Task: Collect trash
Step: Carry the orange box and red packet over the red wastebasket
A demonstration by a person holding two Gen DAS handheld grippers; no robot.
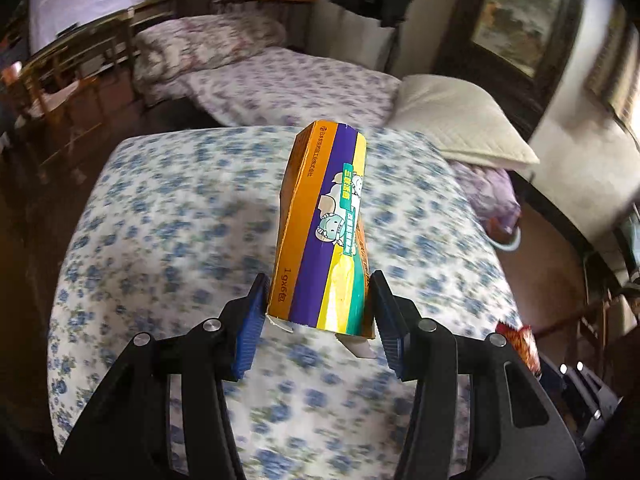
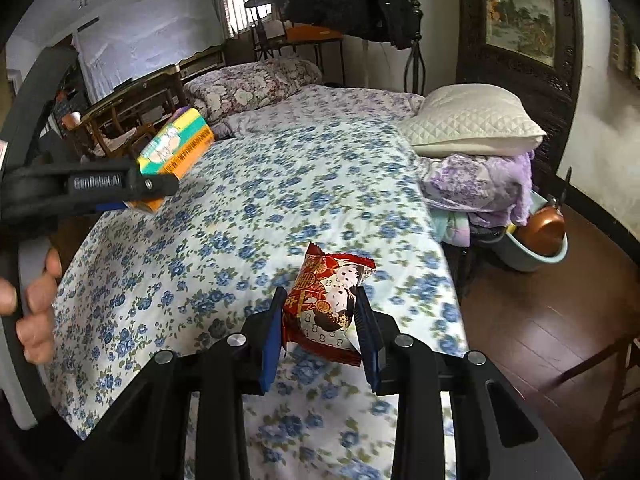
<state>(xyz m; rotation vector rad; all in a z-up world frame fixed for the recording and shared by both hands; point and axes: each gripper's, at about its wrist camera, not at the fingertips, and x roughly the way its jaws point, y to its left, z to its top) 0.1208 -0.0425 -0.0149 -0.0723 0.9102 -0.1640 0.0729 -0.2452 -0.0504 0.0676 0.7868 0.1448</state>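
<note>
At the far left of the right wrist view, the person's bare left hand (image 2: 34, 316) curls its fingers (image 2: 30, 334) around the grey handle of the left gripper (image 2: 146, 196). That tool reaches out level over the left edge of the bed (image 2: 248, 216), its black body seen side-on.

In its own view the left gripper (image 1: 318, 312) points forward and slightly down at the floral bedspread. Its 2 blue pads (image 1: 248, 332) are clamped on the near end of an orange, purple and yellow carton (image 1: 320, 232), which stands up and away from the fingers, clear of the sheet. The carton's near flap hangs open below the pads. In the right wrist view the same carton (image 2: 176, 148) juts up to the right from the tool's tip.

Further right, the right gripper (image 2: 320, 332) is held low over the bed's near right portion, aimed along the mattress. Its jaws are pressed against both sides of a red snack wrapper (image 2: 328, 304) printed with cartoon faces, which is lifted off the sheet.

To the right lies a white pillow (image 2: 476, 120) on purple bedding, with a teal basin (image 2: 536, 256) on the wooden floor (image 2: 560, 320) beside the bed.
</note>
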